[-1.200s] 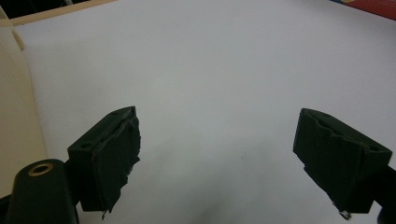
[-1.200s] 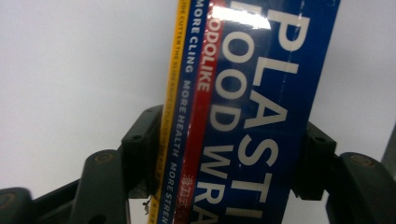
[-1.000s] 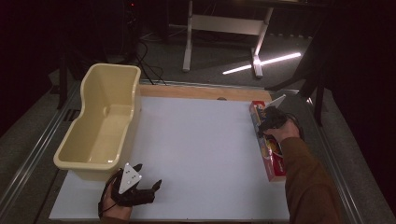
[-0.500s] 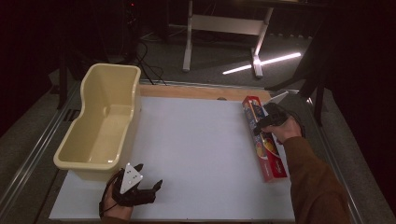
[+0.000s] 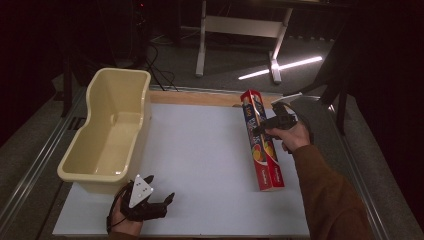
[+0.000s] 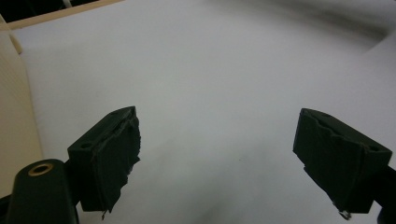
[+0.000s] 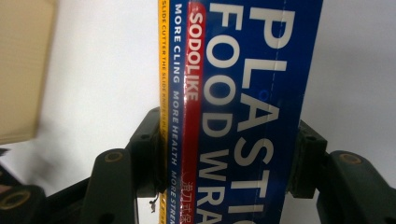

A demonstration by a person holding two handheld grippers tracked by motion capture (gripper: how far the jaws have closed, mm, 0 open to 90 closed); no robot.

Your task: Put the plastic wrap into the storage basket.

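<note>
A long red and blue plastic food wrap box (image 5: 261, 150) lies slanted on the right side of the white board (image 5: 200, 150), its far end raised. My right gripper (image 5: 262, 127) is shut on that box near its far half. In the right gripper view both pads press the box (image 7: 243, 93) from either side, and the gripper (image 7: 229, 158) holds it above the board. My left gripper (image 5: 161, 187) rests at the board's front left, open and holding nothing. The left gripper view shows bare white board between the spread jaws of the left gripper (image 6: 219, 154).
A cream plastic tub (image 5: 90, 175) stands along the board's left edge, just behind the left gripper; its wall shows as the tub (image 6: 14, 116) and the tub (image 7: 23, 70). A wooden strip (image 5: 200, 97) borders the board's far edge. Table legs (image 5: 202, 40) stand on the dark floor beyond.
The right gripper has lifted the box's far end off the board's right edge and carried it leftward and up. The left gripper has stayed put.
</note>
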